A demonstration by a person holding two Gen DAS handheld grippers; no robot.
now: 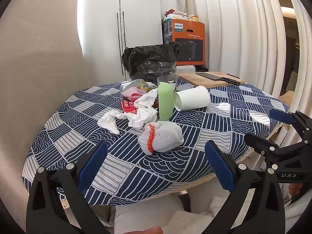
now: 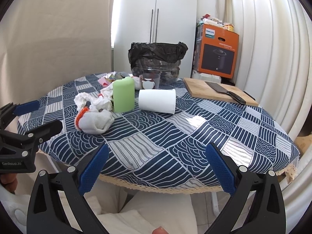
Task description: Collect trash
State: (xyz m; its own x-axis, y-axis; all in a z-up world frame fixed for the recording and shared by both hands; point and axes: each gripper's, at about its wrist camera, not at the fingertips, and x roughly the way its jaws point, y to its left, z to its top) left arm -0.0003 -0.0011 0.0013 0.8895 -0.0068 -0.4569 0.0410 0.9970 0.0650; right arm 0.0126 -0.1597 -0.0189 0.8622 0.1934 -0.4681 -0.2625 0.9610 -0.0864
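On the blue patterned tablecloth (image 1: pixel 195 167) lies a pile of trash: a balled grey glove with an orange cuff (image 1: pixel 161 137) (image 2: pixel 95 121), crumpled white tissue (image 1: pixel 134 115) (image 2: pixel 91 102), a red snack wrapper (image 1: pixel 129 101), a green cup (image 1: pixel 165 100) (image 2: pixel 123 94) and a white paper cup on its side (image 1: pixel 192 97) (image 2: pixel 157 100). At the table's far edge stands a bin lined with a black bag (image 1: pixel 151 60) (image 2: pixel 156 58). My left gripper (image 1: pixel 156 165) is open, just short of the glove. My right gripper (image 2: pixel 157 166) is open at the near table edge, holding nothing.
A wooden cutting board (image 1: pixel 210 79) (image 2: pixel 218 91) with a cleaver (image 2: pixel 226 92) lies at the back right. A glass mug (image 2: pixel 150 81) stands behind the cups. An orange carton (image 1: pixel 185 42) (image 2: pixel 216 50) sits by the white cabinet. Curtains hang at right.
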